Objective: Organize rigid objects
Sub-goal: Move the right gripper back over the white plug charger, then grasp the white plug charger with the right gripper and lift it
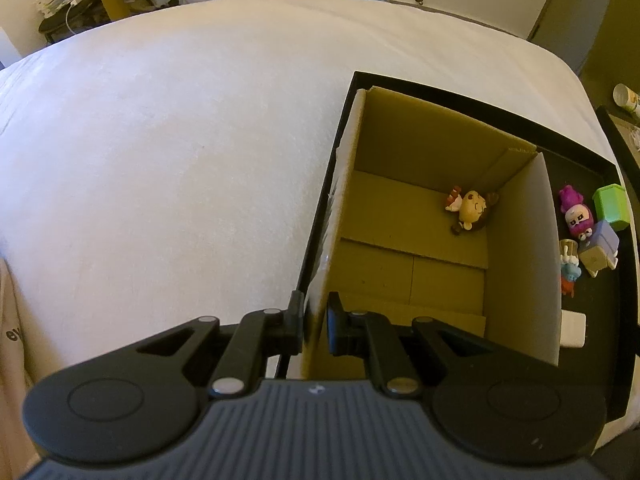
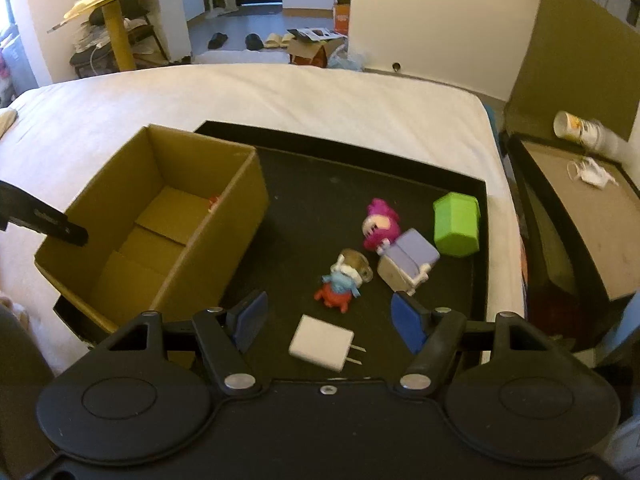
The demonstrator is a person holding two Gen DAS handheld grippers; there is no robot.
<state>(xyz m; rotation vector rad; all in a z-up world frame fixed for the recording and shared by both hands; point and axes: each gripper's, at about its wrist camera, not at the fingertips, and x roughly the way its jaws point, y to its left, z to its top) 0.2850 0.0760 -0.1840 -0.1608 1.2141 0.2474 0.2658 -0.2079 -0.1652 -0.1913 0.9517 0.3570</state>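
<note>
A cardboard box (image 2: 152, 216) stands on a black tray (image 2: 320, 184) on a white bed. My left gripper (image 1: 314, 322) is shut on the box's near left wall (image 1: 316, 280). A brown monkey figure (image 1: 472, 210) lies inside the box. My right gripper (image 2: 326, 320) is open above the tray, with a white charger plug (image 2: 322, 342) between its blue pads. Beyond it lie a red and blue figure (image 2: 340, 284), a pink figure (image 2: 380, 224), a purple and beige toy (image 2: 408, 266) and a green box (image 2: 458, 224).
The white bed (image 1: 168, 152) spreads left and beyond the tray. A side table (image 2: 580, 216) with a tipped cup (image 2: 580, 128) stands right of the bed. Shoes and boxes lie on the floor far behind.
</note>
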